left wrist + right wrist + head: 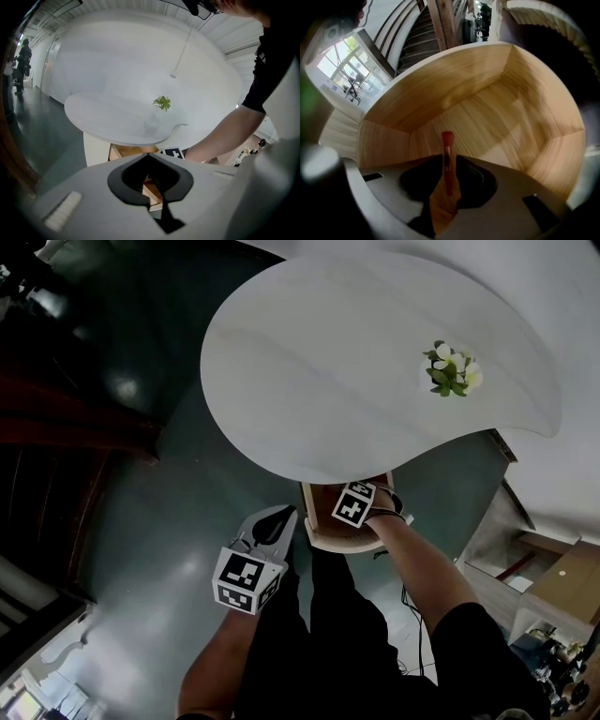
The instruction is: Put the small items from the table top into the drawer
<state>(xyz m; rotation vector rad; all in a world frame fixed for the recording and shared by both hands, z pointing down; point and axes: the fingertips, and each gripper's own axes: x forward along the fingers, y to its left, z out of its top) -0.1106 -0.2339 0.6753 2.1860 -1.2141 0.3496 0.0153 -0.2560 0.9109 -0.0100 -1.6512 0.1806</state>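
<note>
Under the white table [328, 362] a light wooden drawer [323, 540] stands pulled out. My right gripper reaches into it; in the head view only its marker cube [354, 503] shows, with the jaws hidden below the table edge. In the right gripper view the right gripper [448, 157] is shut on a thin red stick-like item [447, 140] above the bare drawer floor [487, 122]. My left gripper [281, 514] hangs left of the drawer, over the floor. Its jaws [149, 157] are shut and hold nothing. The table top [117, 122] carries only a small green plant [452, 369].
Dark glossy floor [159, 521] lies left of the table. A low wooden cabinet [553, 587] stands at the right. The person's legs in black fill the lower middle of the head view. A distant person [22, 56] stands down the hall at far left.
</note>
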